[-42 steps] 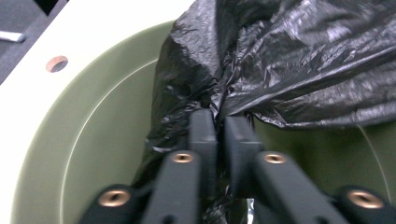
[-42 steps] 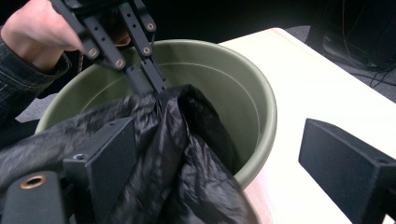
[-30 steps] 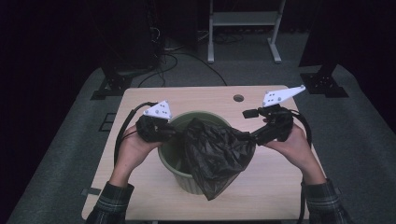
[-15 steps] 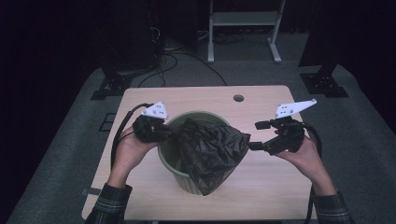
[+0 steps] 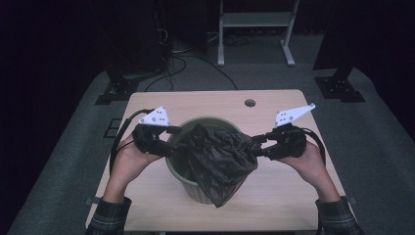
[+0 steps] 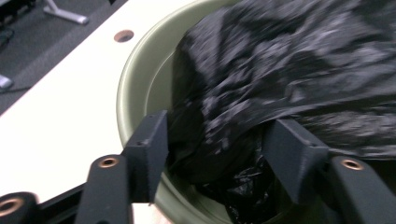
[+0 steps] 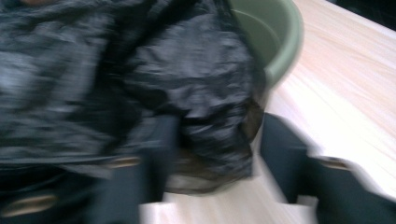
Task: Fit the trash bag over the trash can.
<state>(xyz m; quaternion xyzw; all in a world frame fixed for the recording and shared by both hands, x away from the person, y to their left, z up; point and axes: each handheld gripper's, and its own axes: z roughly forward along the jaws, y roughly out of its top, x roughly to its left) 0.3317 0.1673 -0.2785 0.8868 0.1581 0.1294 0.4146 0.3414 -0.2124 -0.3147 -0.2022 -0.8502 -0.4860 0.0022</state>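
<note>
Left gripper [image 5: 171, 142]: fingers [image 6: 149, 144] partly spread, just been opening. They straddle the near wall of the green bin [image 5: 178, 171], one finger outside the rim, the other inside against the black trash bag [image 5: 218, 159]. Bag film lies between them, but the pads don't look pressed on it. Loose, not pinched.

Right gripper [image 5: 258, 144]: fingers [image 7: 285, 154] a moderate gap apart, just been closing. The bag's edge bulges between them at the bin's right rim. The right gripper view is motion-blurred, so I can't tell whether the pads bite the plastic or only flank it.

Bag: crumpled, draped over the bin mouth between the two sets of fingers. Most of it sits toward the right fingers and spills over the bin's near wall down toward the surface [image 5: 288, 196]. Bin interior is exposed just past the left fingers.

In the way: the bin rim sits right between the left fingers, and bunched bag lies ahead of both pairs.

Room: bare surface outboard of each gripper and behind the right fingers. Beyond the bin, a grommet hole [image 5: 250, 103] sits near the surface's far edge. Past that, floor with cables [image 5: 195, 61] and a white stand [image 5: 254, 29], well apart.
</note>
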